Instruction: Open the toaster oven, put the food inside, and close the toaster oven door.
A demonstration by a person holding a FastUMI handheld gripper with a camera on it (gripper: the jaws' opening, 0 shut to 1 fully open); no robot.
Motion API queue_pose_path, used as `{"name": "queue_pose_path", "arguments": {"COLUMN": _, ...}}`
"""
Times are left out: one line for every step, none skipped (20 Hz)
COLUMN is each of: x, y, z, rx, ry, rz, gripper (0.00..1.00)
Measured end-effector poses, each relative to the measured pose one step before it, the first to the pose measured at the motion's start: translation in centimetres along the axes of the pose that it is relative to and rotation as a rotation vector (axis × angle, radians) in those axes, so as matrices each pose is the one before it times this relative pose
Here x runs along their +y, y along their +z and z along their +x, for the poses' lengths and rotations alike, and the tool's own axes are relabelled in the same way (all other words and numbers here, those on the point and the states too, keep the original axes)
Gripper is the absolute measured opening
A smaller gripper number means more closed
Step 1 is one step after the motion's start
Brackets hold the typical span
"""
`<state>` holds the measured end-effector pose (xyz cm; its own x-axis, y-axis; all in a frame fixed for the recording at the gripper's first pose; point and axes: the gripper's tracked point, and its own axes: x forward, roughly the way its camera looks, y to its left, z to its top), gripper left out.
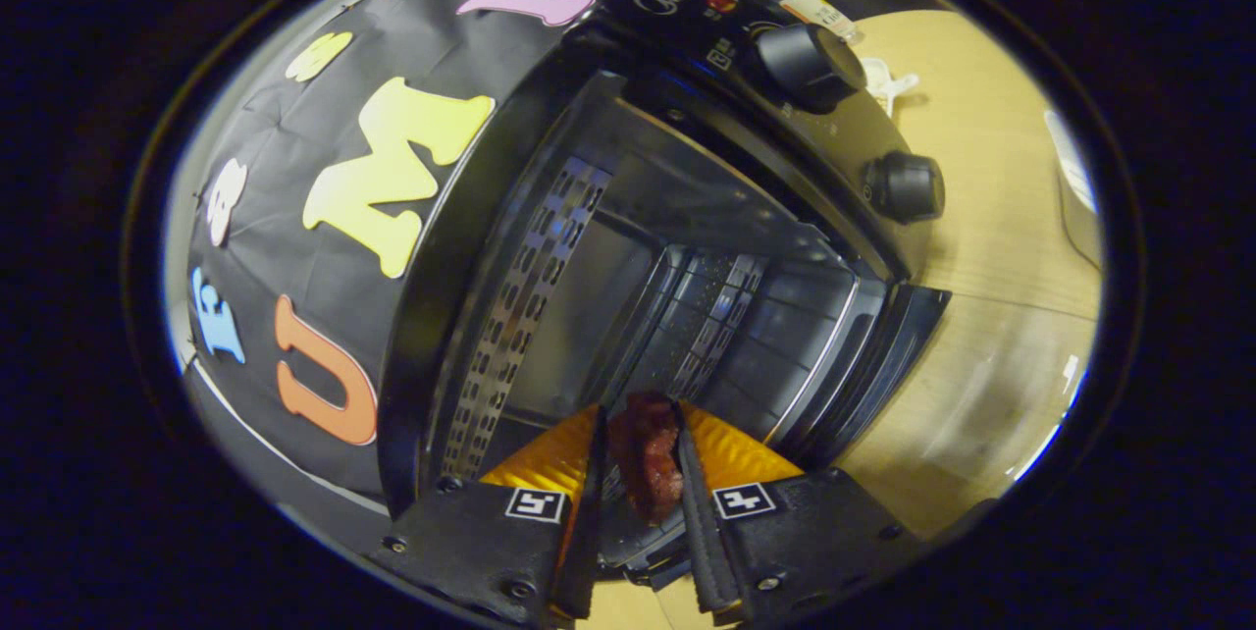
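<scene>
Black screw-studded claw (643,458) blocks, each seemingly with a square marker

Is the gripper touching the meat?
Touching. The gripper view shows the meat squeezed between both fingers of the gripper, with no gap on either side, just before the open oven.

The toaster oven (687,247) carries the brand "Midea" on its control panel (785,71); small markings beside the upper knob (810,66) look too blurred to read.
</scene>
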<state>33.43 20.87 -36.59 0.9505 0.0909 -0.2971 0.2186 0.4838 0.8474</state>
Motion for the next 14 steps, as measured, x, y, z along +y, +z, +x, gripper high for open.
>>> {"name": "queue_pose_path", "arguments": {"x": -0.021, "y": -0.053, "z": -0.013, "rx": 0.00471, "ry": -0.00964, "rz": -0.04154, "gripper": 0.52}}
{"name": "queue_pose_path", "arguments": {"x": -0.392, "y": 0.196, "z": -0.070, "rx": -0.00723, "ry": -0.02383, "rz": -0.05560, "gripper": 0.62}}
{"name": "queue_pose_path", "arguments": {"x": -0.116, "y": 0.127, "z": -0.058, "rx": -0.01040, "ry": -0.01230, "rz": -0.05132, "gripper": 0.69}}
{"name": "queue_pose_path", "arguments": {"x": -0.211, "y": 0.160, "z": 0.046, "rx": -0.00673, "ry": -0.01575, "rz": -0.04237, "gripper": 0.75}}
{"name": "queue_pose_path", "arguments": {"x": -0.230, "y": 0.025, "z": -0.393, "rx": -0.00532, "ry": -0.01534, "rz": -0.04443, "gripper": 0.82}}
{"name": "queue_pose_path", "arguments": {"x": -0.023, "y": 0.025, "z": -0.168, "rx": -0.00104, "ry": -0.00887, "rz": -0.04746, "gripper": 0.86}}
{"name": "queue_pose_path", "arguments": {"x": 0.173, "y": -0.060, "z": -0.329, "rx": -0.00481, "ry": -0.00096, "rz": -0.04103, "gripper": 0.92}}
{"name": "queue_pose_path", "arguments": {"x": 0.256, "y": 0.048, "z": -0.309, "rx": 0.00226, "ry": -0.00090, "rz": -0.04246, "gripper": 0.98}}
{"name": "queue_pose_path", "arguments": {"x": 0.004, "y": -0.019, "z": -0.289, "rx": 0.00190, "ry": -0.00724, "rz": -0.04069, "gripper": 0.99}}
{"name": "queue_pose_path", "arguments": {"x": 0.091, "y": -0.098, "z": -0.348, "rx": 0.00902, "ry": 0.00089, "rz": -0.03224, "gripper": 1.00}}
{"name": "queue_pose_path", "arguments": {"x": 0.061, "y": -0.115, "z": -0.461, "rx": 0.00773, "ry": 0.00302, "rz": -0.03433, "gripper": 1.00}}
{"name": "queue_pose_path", "arguments": {"x": 0.159, "y": -0.138, "z": -0.746, "rx": 0.01713, "ry": 0.00492, "rz": -0.03660, "gripper": 1.00}}
{"name": "queue_pose_path", "arguments": {"x": 0.059, "y": -0.178, "z": -0.856, "rx": 0.01458, "ry": 0.00287, "rz": -0.03616, "gripper": 1.00}}
{"name": "queue_pose_path", "arguments": {"x": -0.066, "y": 0.011, "z": -0.856, "rx": 0.00803, "ry": 0.00172, "rz": -0.03523, "gripper": 1.00}}
